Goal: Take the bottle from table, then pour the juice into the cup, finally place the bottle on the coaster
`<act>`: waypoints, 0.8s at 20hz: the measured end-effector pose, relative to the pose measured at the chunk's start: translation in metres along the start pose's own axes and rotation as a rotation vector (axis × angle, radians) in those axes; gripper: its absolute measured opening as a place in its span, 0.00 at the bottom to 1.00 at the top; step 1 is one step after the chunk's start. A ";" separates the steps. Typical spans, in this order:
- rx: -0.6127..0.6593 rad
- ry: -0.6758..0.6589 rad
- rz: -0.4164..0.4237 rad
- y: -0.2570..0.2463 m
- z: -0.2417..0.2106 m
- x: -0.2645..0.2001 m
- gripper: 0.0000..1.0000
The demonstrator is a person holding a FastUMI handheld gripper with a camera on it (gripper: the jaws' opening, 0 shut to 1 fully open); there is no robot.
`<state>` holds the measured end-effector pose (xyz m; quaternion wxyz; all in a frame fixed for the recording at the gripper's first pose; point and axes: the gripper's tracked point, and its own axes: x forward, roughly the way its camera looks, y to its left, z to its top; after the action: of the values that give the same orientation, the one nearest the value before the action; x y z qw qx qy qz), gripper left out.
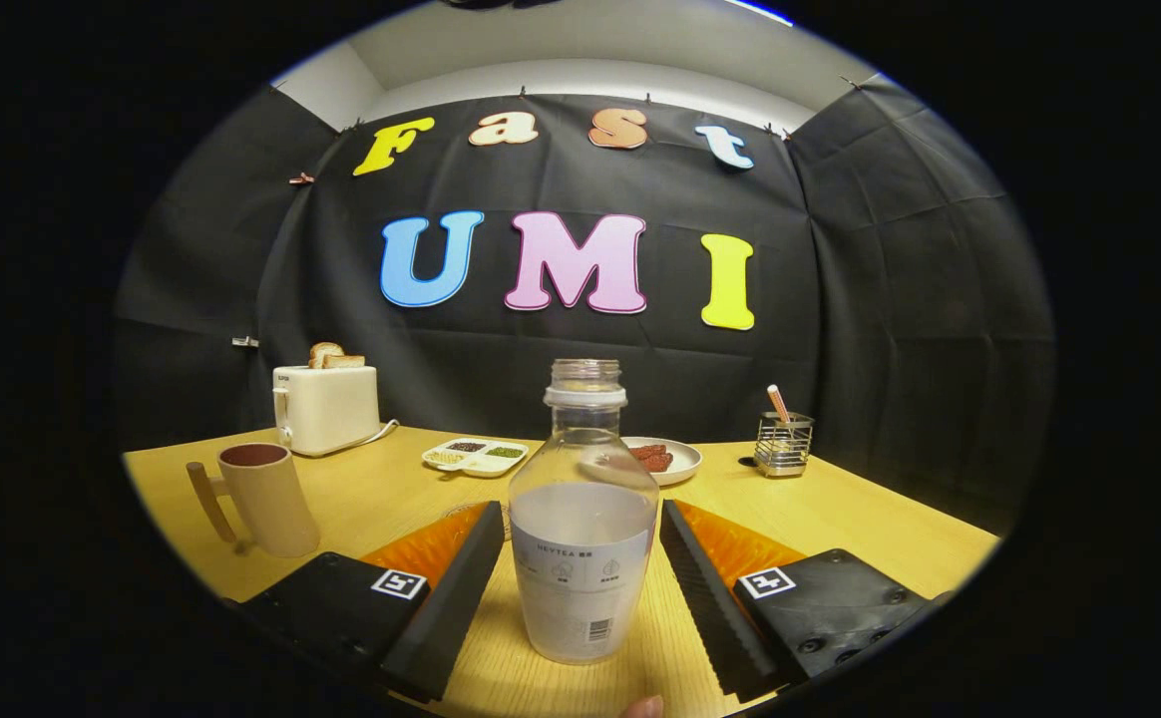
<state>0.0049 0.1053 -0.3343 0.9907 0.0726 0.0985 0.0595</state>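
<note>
Gripper (580, 588) spread wide, its fingers flanking but not touching the clear plastic bottle (582, 519), which stands upright and uncapped between them on the wooden table (840, 519). About half full of pale juice, it likely handles light; its thin walls may flex (and slip), so the labelled lower body looks the firmest hold. The handled cup (261, 497) stands beyond the left finger; an orange coaster (436, 546) shows behind the fingers.
</note>
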 end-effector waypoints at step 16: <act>-0.283 0.020 0.048 0.056 0.071 0.012 0.73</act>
<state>0.0251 0.1523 -0.2594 0.9883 -0.0658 0.0973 0.0973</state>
